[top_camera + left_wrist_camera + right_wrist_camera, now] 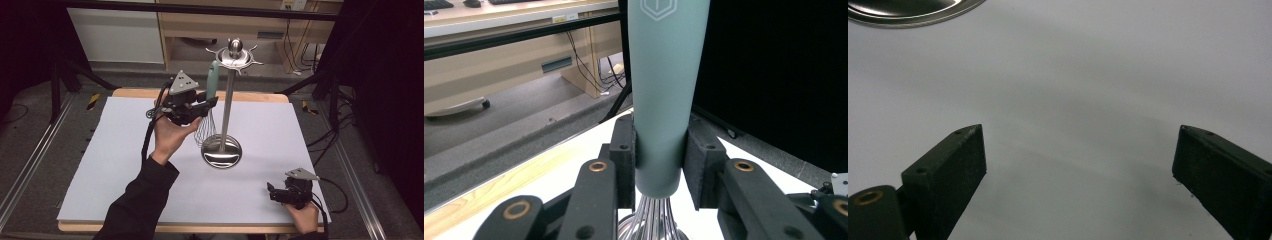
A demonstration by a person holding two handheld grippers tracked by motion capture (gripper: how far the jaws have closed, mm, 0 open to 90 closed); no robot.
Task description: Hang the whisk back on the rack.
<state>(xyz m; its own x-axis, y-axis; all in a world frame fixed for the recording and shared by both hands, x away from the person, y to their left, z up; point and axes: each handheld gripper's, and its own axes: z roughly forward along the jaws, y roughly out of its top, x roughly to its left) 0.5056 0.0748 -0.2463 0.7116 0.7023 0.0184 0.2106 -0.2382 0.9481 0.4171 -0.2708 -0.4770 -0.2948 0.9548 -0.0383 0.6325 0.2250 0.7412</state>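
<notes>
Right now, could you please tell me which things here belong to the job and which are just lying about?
In the job:
- whisk, upright, clamped at its handle in the left claw
- stand with hooks at the top, beside the whisk

Lying about:
- right claw, open, idle over the white mat
- shelf behind the table

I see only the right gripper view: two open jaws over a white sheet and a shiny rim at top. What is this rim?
Observer: The round base of a metal stand; a pole rises from it to a hooked top.
Operator: Where is the other gripper?
Observer: The left gripper is raised beside the pole, shut on a whisk.
Operator: How is the whisk held?
Observer: By the lower end of its green handle, upright, wires down.
</notes>
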